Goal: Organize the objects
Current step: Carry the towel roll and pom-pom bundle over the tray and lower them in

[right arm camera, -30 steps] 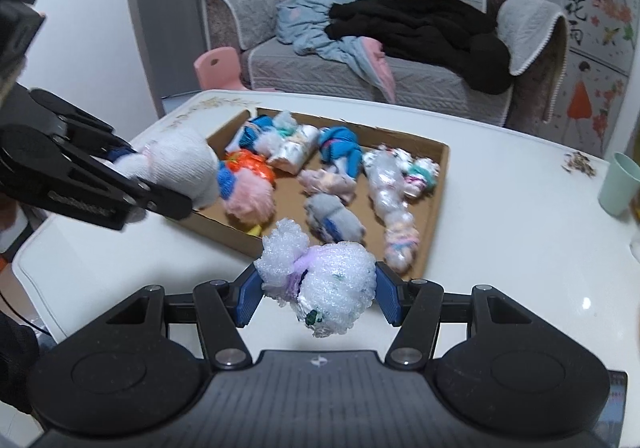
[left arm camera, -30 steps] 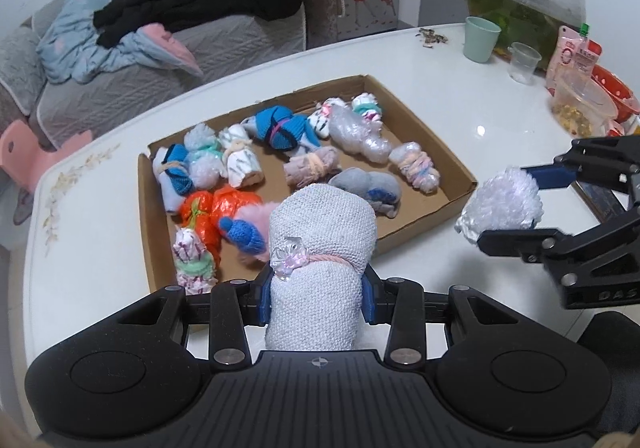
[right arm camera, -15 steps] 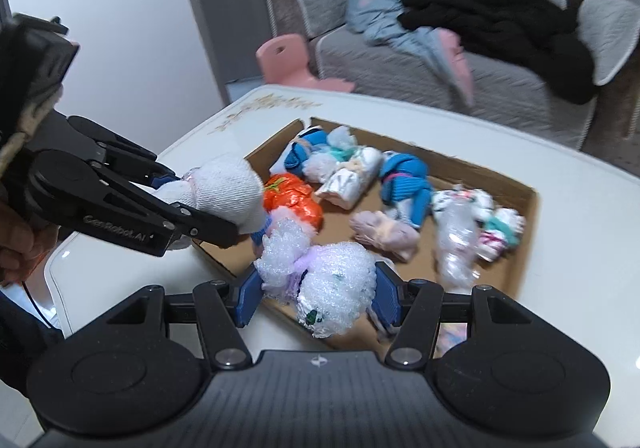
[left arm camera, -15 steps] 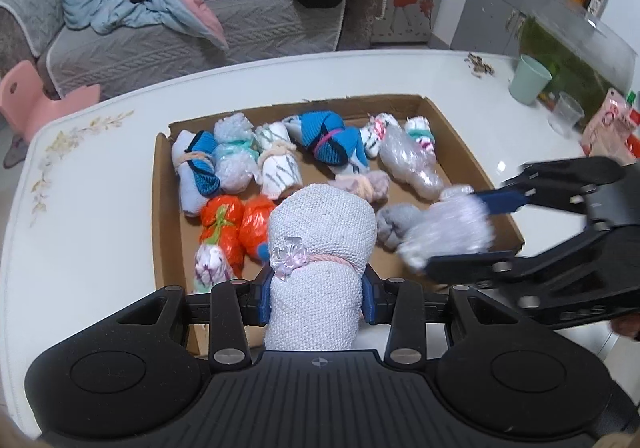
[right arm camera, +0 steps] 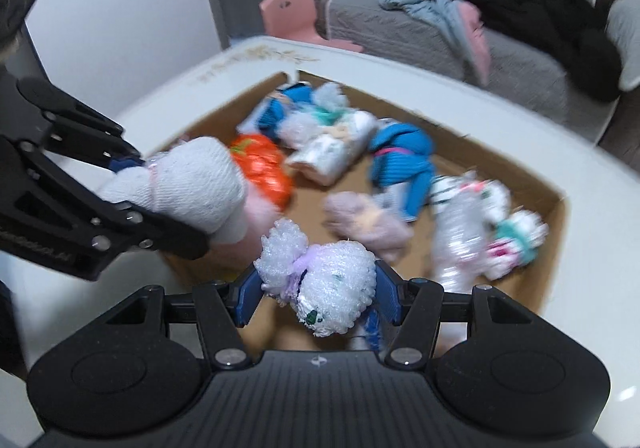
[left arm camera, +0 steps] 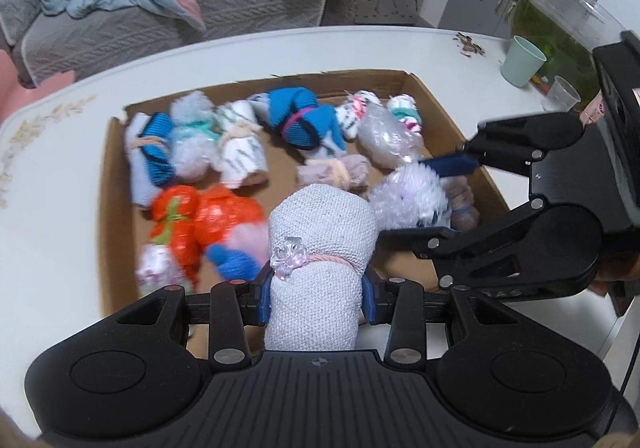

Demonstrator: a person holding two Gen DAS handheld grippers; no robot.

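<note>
On the white table (left arm camera: 60, 176), over the crowded cardboard tray (left arm camera: 116, 208), a grey knitted bundle (left arm camera: 320, 248) is clamped in the left gripper (left arm camera: 316, 284) and a fluffy white bundle (right arm camera: 328, 280) in the right gripper (right arm camera: 316, 294), so a collision between them could be caused.

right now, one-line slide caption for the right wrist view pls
Right hand-held gripper holds a fuzzy white bundle over the cardboard tray of rolled socks.

- Left tool (left arm camera: 318, 290): matte black ribbed body, blue finger pads, silver screws.
- Right tool (right arm camera: 316, 294): same black plastic linkage, blue pads, round recessed discs.
</note>
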